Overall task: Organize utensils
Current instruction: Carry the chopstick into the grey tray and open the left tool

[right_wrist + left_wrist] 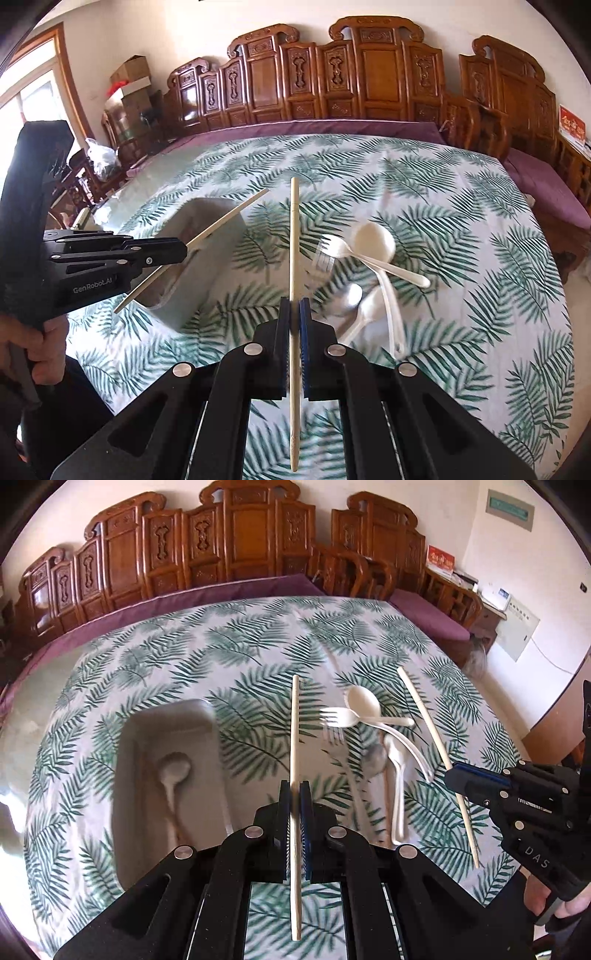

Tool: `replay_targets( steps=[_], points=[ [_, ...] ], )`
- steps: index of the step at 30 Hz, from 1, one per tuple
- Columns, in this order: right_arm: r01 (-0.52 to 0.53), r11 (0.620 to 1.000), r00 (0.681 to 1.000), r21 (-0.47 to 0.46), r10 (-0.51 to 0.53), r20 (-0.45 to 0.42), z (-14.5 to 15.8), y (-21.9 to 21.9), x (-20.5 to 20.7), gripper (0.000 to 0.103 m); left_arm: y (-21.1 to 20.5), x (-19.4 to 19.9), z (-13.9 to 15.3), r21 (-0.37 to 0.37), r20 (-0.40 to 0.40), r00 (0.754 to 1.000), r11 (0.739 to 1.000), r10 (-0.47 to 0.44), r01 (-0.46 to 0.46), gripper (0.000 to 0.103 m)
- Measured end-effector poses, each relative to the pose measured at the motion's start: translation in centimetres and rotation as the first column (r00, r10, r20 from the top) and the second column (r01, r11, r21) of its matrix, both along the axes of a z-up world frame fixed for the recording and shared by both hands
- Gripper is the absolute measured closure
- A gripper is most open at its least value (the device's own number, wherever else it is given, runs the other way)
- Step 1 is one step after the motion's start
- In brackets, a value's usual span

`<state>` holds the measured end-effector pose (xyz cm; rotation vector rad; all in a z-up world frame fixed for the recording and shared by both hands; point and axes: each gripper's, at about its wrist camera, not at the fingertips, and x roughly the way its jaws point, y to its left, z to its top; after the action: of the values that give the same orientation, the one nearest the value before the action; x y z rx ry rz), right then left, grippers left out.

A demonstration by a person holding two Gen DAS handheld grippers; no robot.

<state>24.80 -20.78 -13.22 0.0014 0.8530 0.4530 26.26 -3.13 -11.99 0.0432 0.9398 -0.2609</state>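
My left gripper (294,792) is shut on a pale chopstick (294,734), held above the table just right of the white tray (127,775). The tray holds a spoon (171,771). My right gripper (294,308) is shut on a second chopstick (293,240). In the left wrist view the right gripper (456,775) and its chopstick (424,716) are at the right. In the right wrist view the left gripper (177,249) holds its chopstick (229,219) over the tray (207,273). White plastic spoons (364,701), a white fork (338,716) and a clear fork (334,734) lie in a pile.
The table has a green leaf-print cloth (240,653). A carved wooden bench with purple cushion (221,590) runs along the far edge. A metal spoon (373,758) lies in the pile. The person's hand (48,343) grips the left tool.
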Motion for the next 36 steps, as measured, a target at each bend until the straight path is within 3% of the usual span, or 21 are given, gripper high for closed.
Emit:
replay_targets(
  steps=[8,18,30,36],
  points=[
    [-0.038,0.999,0.999,0.036,0.038,-0.003,0.4,3.9,1.2,0.097,5.2,0.9,0.0,-0.008,0.027,0.998,0.999,0.048,-0.048,0.099],
    [-0.08,0.996,0.997,0.029,0.081,-0.018,-0.1,8.1,2.5,0.097,10.0,2.2,-3.1,-0.019,0.011,0.993,0.993,0.12,-0.12,0.099],
    [-0.117,0.993,0.993,0.03,0.118,-0.027,-0.4,11.5,3.8,0.097,12.0,3.5,-6.9,-0.031,-0.066,0.986,0.987,0.155,-0.157,0.099],
    [-0.132,0.991,0.991,0.026,0.132,-0.033,-0.7,12.7,4.1,0.097,12.1,3.8,-7.3,-0.023,-0.083,0.985,0.988,0.151,-0.154,0.099]
  ],
)
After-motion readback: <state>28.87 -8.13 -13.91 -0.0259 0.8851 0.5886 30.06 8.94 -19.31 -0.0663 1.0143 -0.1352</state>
